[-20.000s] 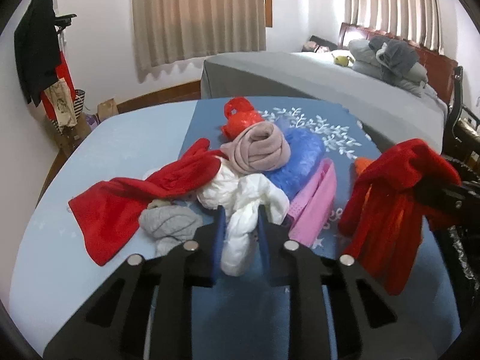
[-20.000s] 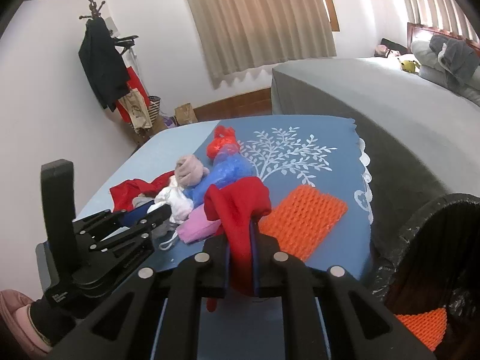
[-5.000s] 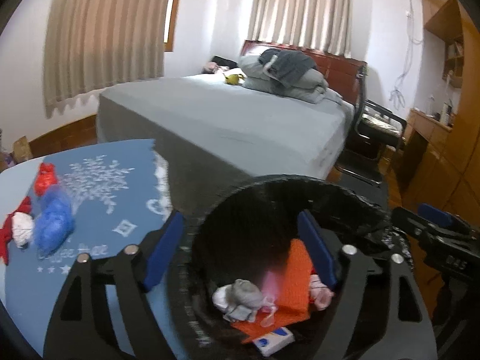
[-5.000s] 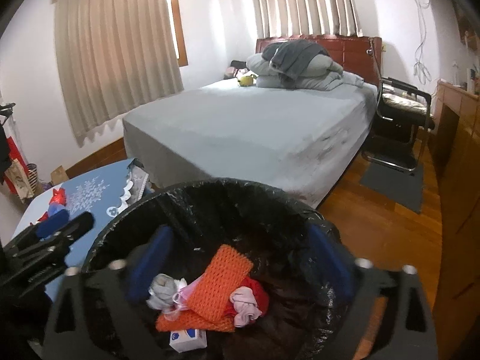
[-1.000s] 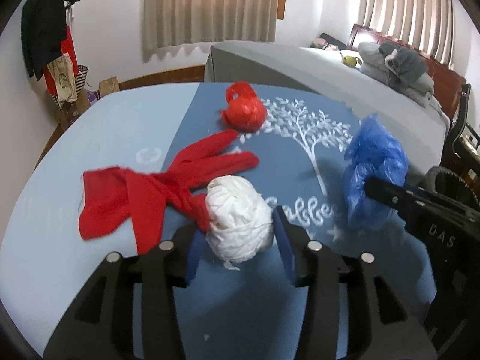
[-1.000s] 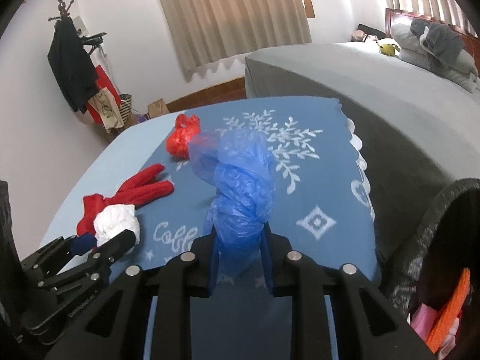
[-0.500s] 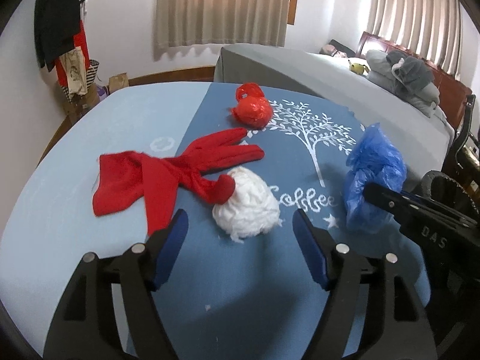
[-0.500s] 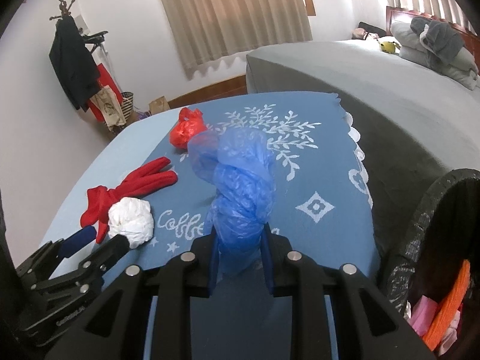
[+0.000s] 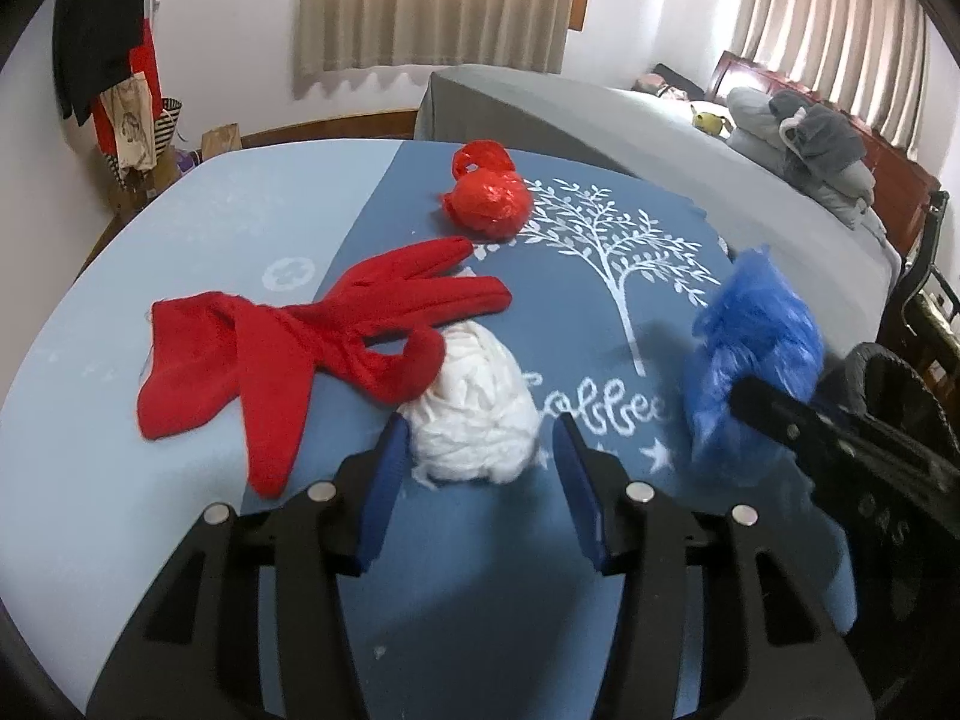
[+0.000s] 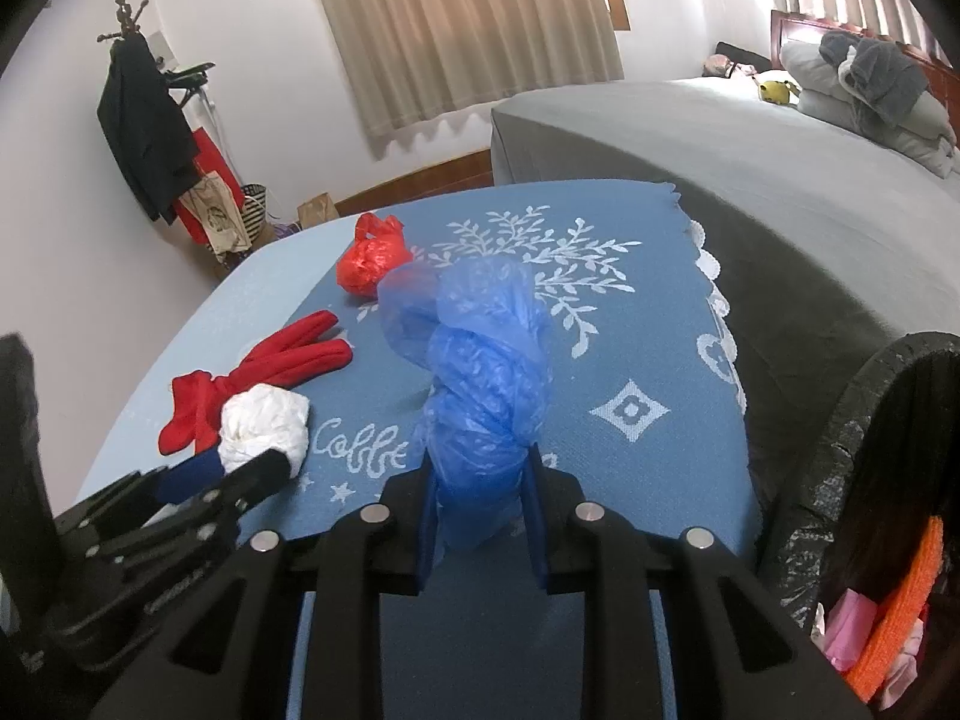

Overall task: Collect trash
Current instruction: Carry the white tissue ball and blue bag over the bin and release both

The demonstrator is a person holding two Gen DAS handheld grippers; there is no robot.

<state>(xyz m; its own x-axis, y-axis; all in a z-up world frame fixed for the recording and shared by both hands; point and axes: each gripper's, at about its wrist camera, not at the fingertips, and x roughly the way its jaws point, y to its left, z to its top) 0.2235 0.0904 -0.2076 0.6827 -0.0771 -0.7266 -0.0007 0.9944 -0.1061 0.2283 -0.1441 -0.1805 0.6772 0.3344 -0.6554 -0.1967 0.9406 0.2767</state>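
A white crumpled wad lies on the blue tablecloth, leaning on a red glove. My left gripper straddles the wad with its jaws closing. The left pad is at the wad's edge and a small gap shows at the right pad. My right gripper is shut on a twisted blue plastic bag, held above the cloth. That bag also shows at the right of the left wrist view. A knotted red plastic bag sits farther back on the cloth.
A bin with a black liner stands at the table's right edge, with orange and pink scraps inside. A grey bed lies beyond the table. A coat rack with bags stands by the left wall.
The left jaws let go of the white wad, spread wide, then narrowed around it again on the cloth. The right gripper and blue bag have not moved.
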